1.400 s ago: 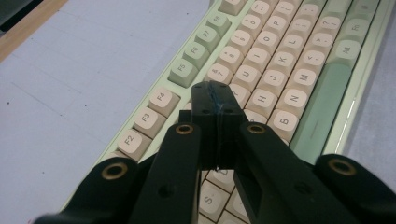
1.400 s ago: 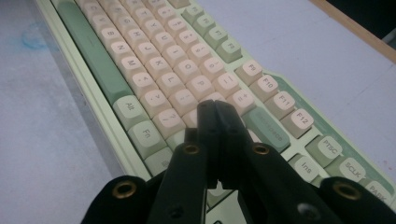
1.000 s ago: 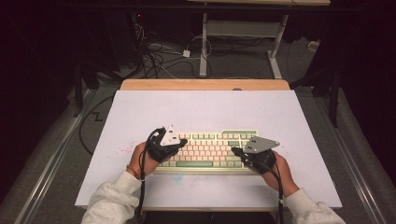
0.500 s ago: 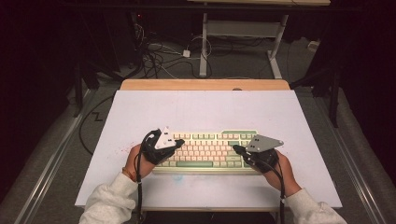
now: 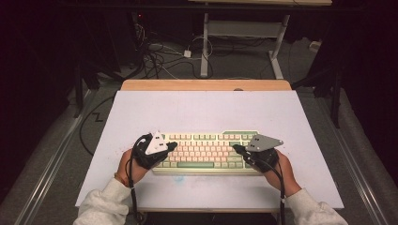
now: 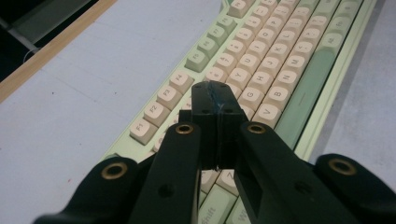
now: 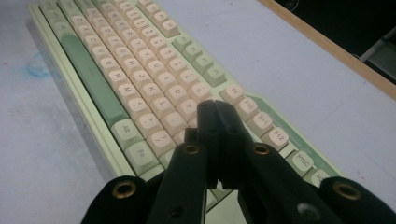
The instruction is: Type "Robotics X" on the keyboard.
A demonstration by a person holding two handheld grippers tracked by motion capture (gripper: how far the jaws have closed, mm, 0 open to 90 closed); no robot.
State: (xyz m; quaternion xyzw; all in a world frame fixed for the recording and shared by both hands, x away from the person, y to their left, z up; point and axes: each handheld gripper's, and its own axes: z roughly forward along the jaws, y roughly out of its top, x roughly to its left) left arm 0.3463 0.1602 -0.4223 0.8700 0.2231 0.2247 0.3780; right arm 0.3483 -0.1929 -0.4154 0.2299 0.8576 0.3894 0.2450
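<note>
A keyboard [image 5: 206, 152] lies near the table's [image 5: 202, 108] front edge, open surface behind it. The left gripper [image 5: 170, 146] and right gripper [image 5: 236, 148], jaws pressed together and empty, hover over its two ends, angled inward.

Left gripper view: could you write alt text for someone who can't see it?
The left gripper, its two black jaws pressed shut with nothing between them, points over the middle letter keys of a pale green keyboard with cream keys. The keyboard lies slantwise on a light table with a wooden edge.
</note>
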